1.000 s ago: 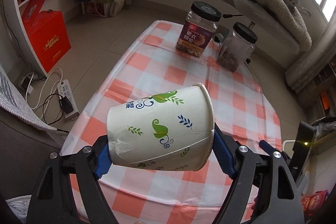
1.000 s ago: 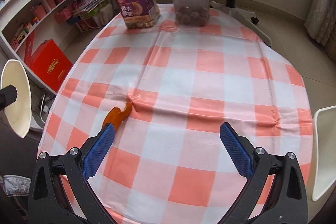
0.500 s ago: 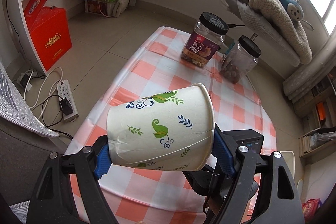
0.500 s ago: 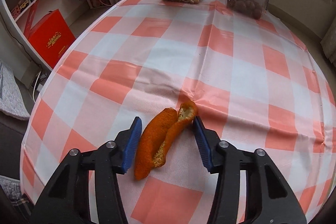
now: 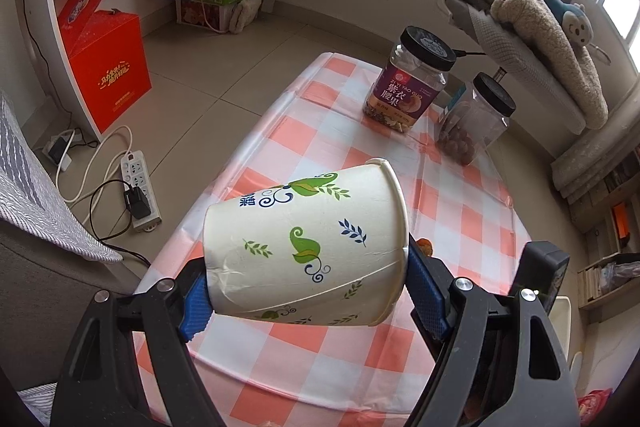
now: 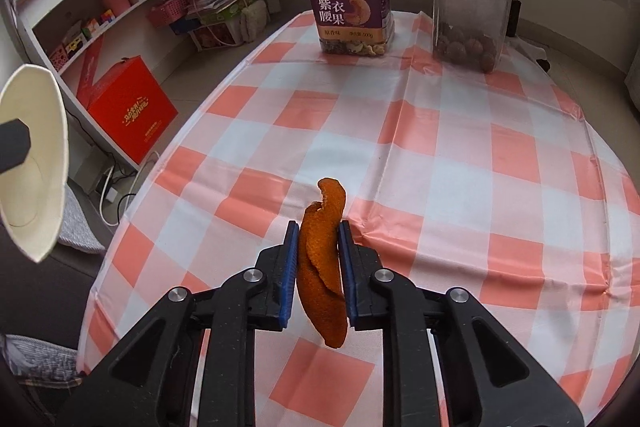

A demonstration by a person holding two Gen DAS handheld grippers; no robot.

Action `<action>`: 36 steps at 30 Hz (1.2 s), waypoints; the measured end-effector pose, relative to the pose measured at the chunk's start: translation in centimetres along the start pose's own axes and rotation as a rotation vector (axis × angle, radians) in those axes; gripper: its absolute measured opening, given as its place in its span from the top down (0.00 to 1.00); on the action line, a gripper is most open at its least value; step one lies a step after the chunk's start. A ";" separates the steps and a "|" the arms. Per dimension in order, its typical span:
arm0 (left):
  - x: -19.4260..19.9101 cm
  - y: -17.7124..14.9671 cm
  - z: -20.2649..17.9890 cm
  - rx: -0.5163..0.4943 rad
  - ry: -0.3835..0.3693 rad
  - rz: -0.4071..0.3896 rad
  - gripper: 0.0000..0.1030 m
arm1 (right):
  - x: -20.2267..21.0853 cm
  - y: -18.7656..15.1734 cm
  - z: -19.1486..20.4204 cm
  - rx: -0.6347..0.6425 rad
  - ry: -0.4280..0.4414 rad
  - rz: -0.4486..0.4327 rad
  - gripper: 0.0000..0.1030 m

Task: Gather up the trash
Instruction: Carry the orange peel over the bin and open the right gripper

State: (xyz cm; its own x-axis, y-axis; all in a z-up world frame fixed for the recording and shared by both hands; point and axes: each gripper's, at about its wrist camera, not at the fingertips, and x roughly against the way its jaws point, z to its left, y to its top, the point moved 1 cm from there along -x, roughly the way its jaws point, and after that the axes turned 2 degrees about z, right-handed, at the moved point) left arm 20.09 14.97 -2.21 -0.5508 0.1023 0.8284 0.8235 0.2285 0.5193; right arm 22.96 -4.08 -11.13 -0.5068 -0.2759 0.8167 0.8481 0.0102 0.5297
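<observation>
Lower frame, we see the left gripper [image 5: 306,293] and right gripper [image 6: 319,273]: black angular plastic arms, silver round screws at the pivots, ribbed blue finger pads [image 6: 289,277].

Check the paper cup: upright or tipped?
Tipped. The paper cup lies sideways in the left gripper, its mouth facing right.

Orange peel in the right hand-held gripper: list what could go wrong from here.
1. The orange peel is thin and curled, pinched along its middle with both ends free; it might slip from the right hand-held gripper on the way.
2. The paper cup lies sideways in the left hand-held gripper, mouth facing right; a dropped peel could slide back out.
</observation>
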 end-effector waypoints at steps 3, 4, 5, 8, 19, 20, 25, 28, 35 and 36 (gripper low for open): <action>0.1 -0.2 -0.5 -0.007 -0.002 -0.018 0.24 | 2.3 0.9 -0.8 -0.024 0.015 -0.046 0.82; 0.1 -0.2 -0.7 -0.010 -0.005 -0.023 0.24 | 3.0 1.1 -1.1 -0.026 0.015 -0.062 0.82; 0.2 -0.3 -1.0 -0.016 -0.004 -0.029 0.24 | 3.7 1.2 -1.4 -0.029 0.015 -0.076 0.82; 0.3 -0.6 -2.1 -0.044 0.008 -0.059 0.24 | 5.6 1.3 -2.2 -0.038 0.011 -0.117 0.82; 0.1 -1.7 -6.1 -0.099 -0.009 -0.106 0.24 | 9.7 0.3 -4.6 -0.019 -0.074 -0.202 0.82; 0.1 -1.8 -6.5 -0.101 -0.013 -0.108 0.24 | 10.1 0.2 -4.9 -0.020 -0.080 -0.208 0.82; -0.1 -2.4 -8.4 -0.116 -0.045 -0.115 0.24 | 11.7 -0.2 -6.5 -0.032 -0.114 -0.231 0.82; -0.1 -2.9 -9.6 -0.136 -0.064 -0.127 0.24 | 12.5 -0.6 -7.7 -0.045 -0.129 -0.237 0.82; 0.5 -4.0 -12.7 -0.190 -0.107 -0.176 0.24 | 14.6 -1.6 -10.5 -0.080 -0.171 -0.264 0.82; 0.5 -4.2 -13.1 -0.199 -0.112 -0.179 0.24 | 14.9 -1.6 -10.9 -0.086 -0.177 -0.267 0.82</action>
State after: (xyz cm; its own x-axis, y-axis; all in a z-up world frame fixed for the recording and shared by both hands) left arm 18.13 1.35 -1.24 -0.6919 0.1860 0.6976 0.7166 0.0596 0.6949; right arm 15.72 -18.67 -2.36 -0.7257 -0.0864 0.6826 0.6877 -0.1237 0.7154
